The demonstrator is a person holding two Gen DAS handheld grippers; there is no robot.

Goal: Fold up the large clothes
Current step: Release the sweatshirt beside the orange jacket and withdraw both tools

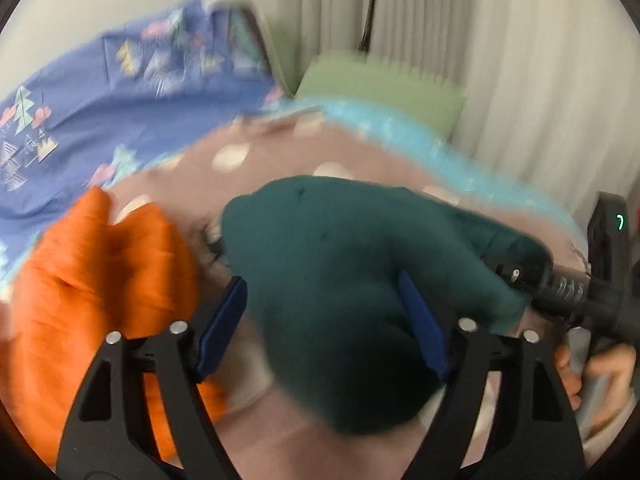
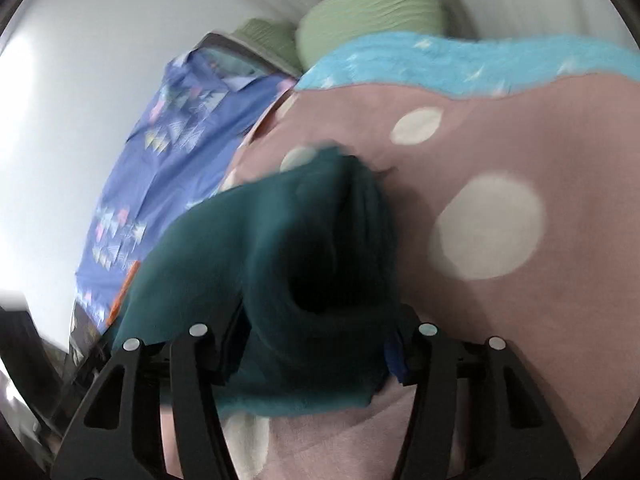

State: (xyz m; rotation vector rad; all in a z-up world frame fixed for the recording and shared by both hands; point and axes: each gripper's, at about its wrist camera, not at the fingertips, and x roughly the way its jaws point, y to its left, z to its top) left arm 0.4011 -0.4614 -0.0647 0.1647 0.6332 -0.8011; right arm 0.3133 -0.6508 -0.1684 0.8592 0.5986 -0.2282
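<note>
**Desk:** What do your two wrist cameras show on the bed?

**Caption:** Your left gripper (image 1: 324, 320) hangs over a pink blanket with white dots (image 1: 280, 160). Its blue pads (image 1: 222, 322) stand wide apart, and a bunched dark teal garment (image 1: 340, 280) lies draped across the gap between them. The far pad is partly buried in cloth; neither pad is pressed in on the fabric, so the jaws read as released.

**Desk:** And outside those jaws?

**Caption:** Just outside the near-side pad, to its left, lies a crumpled orange garment (image 1: 88, 280), touching the blanket. Beyond the other pad, your right gripper (image 1: 560, 284) reaches in from the side with its tip at the teal cloth's edge.

**Desk:** The right camera?

**Caption:** Your right gripper (image 2: 316, 344) has the same teal garment (image 2: 280, 248) rolled up between its fingers (image 2: 394, 354), the bundle filling the gap and spilling out past the left finger. The pads are almost wholly covered by fabric, so you cannot tell whether the jaws are clenched on it or merely straddling it. Ahead of the jaws the dotted blanket (image 2: 500, 300) runs to a light blue fleece edge (image 2: 440, 64), with a green pillow (image 2: 372, 12) beyond and a blue patterned sheet (image 2: 168, 160) off to the left. Both views are motion-blurred.
</note>
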